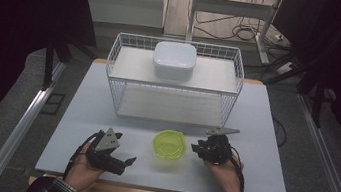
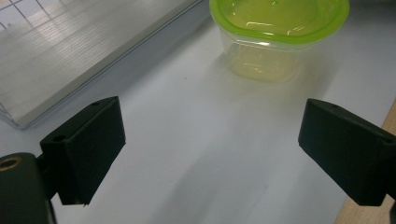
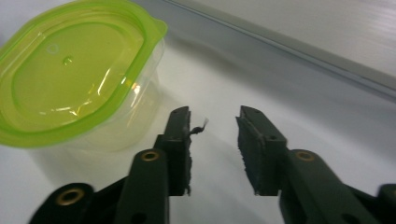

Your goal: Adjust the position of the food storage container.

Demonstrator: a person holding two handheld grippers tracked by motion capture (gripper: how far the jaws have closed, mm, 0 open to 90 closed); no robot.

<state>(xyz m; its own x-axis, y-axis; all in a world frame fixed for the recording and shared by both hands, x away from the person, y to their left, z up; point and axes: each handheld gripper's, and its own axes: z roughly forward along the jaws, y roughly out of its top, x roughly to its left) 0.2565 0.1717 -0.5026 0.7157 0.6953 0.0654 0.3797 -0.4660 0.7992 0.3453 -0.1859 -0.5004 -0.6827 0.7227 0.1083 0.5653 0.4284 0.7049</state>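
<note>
My right gripper (image 3: 212, 126) is released, nothing between its jaws.
The green-lidded container (image 3: 70, 79) stands just beside it on its left, nearer than to my left gripper (image 1: 114, 156), also released.

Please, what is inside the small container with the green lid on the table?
Through the clear wall of the green-lidded container nothing can be seen inside; it looks empty. The lid is on and tinted, so the floor right beneath it cannot be checked fully.

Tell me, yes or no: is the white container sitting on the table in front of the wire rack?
No, the white container sits on the top shelf of the wire rack.
</note>
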